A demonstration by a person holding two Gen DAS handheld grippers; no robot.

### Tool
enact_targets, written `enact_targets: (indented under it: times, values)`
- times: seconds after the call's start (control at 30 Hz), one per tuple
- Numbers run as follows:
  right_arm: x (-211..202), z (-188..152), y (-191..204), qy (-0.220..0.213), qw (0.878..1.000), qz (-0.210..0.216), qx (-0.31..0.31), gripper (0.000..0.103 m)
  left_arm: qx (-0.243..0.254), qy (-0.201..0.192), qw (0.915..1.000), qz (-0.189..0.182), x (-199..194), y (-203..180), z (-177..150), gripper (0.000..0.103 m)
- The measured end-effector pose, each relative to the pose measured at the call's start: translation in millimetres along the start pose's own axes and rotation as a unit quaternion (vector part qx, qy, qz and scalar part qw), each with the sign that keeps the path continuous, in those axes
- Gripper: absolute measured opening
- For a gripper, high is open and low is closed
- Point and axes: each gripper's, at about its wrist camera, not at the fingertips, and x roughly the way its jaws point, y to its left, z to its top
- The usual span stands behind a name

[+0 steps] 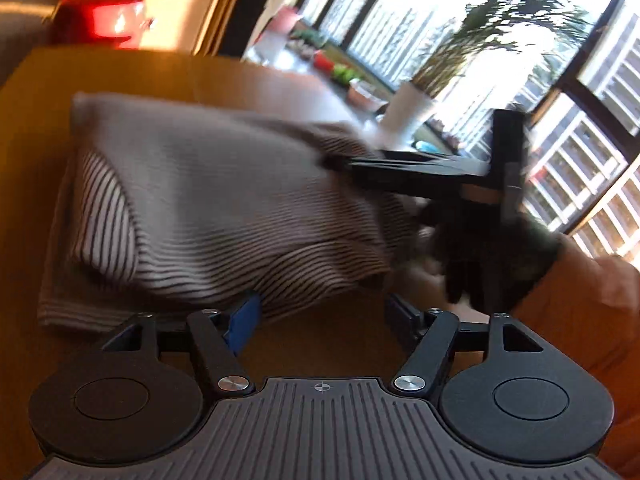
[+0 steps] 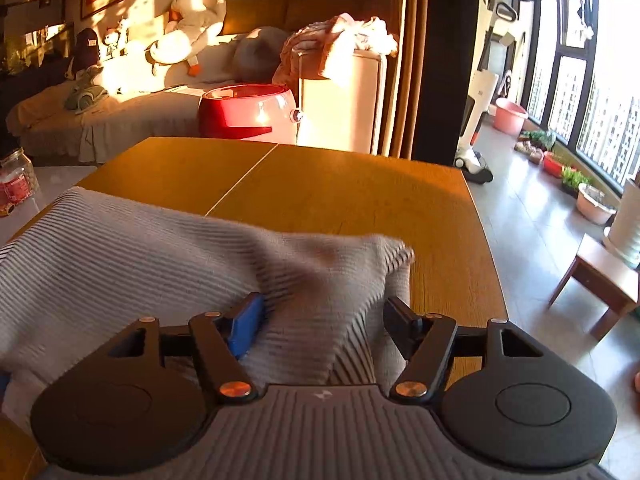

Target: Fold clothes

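Sunlit living room, wooden table in front of a sofa strewn with soft toys, tall windows along the right side; far left on a lower surface, a glass jar; behind the table's far edge, a red appliance. On the table, a grey striped garment, partly folded into a thick bundle, lying toward the table's left half. Left gripper low at the near edge of the bundle, jaws wide apart, blue pad beside a fold but nothing clamped. Right gripper spread wide over the cloth's raised corner, fabric bunched between the fingers, not pinched; seen blurred from the left wrist, reaching in from the right, a gloved hand behind it.
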Motion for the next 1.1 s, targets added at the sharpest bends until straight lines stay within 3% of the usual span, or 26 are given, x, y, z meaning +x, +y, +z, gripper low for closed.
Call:
enact_targets:
  times: [0.1, 0.23, 0.43, 0.57, 0.77, 0.9, 1.1]
  values:
    - [-21, -12, 16, 0.007, 1.000, 0.025, -0.016, 0.066, -0.019, -0.020, 0.9995, 0.018, 3, 19, 14, 0.068]
    - [-49, -27, 37, 0.016, 0.997, 0.059, -0.038, 0.065, -0.010, -0.053, 0.9958, 0.074, 11, 34, 35, 0.071]
    - [-90, -49, 70, 0.030, 0.990, 0.113, -0.074, 0.065, -0.032, -0.081, 0.9919, 0.093, 20, 53, 61, 0.075]
    - [-110, -42, 92, 0.020, 0.980, 0.161, -0.115, 0.066, -0.042, -0.092, 0.9887, 0.110, 13, 60, 65, 0.076]
    - [-120, -5, 59, -0.027, 0.984, 0.166, -0.056, 0.065, -0.023, -0.123, 0.9865, 0.105, -28, 47, 58, 0.082]
    - [-113, 8, 28, -0.027, 0.984, 0.174, 0.018, 0.066, 0.009, -0.143, 0.9855, 0.092, -47, 23, 53, 0.082]
    - [-127, -7, 29, 0.007, 0.982, 0.190, -0.022, 0.070, 0.018, -0.143, 0.9860, 0.084, -44, 14, 52, 0.084]
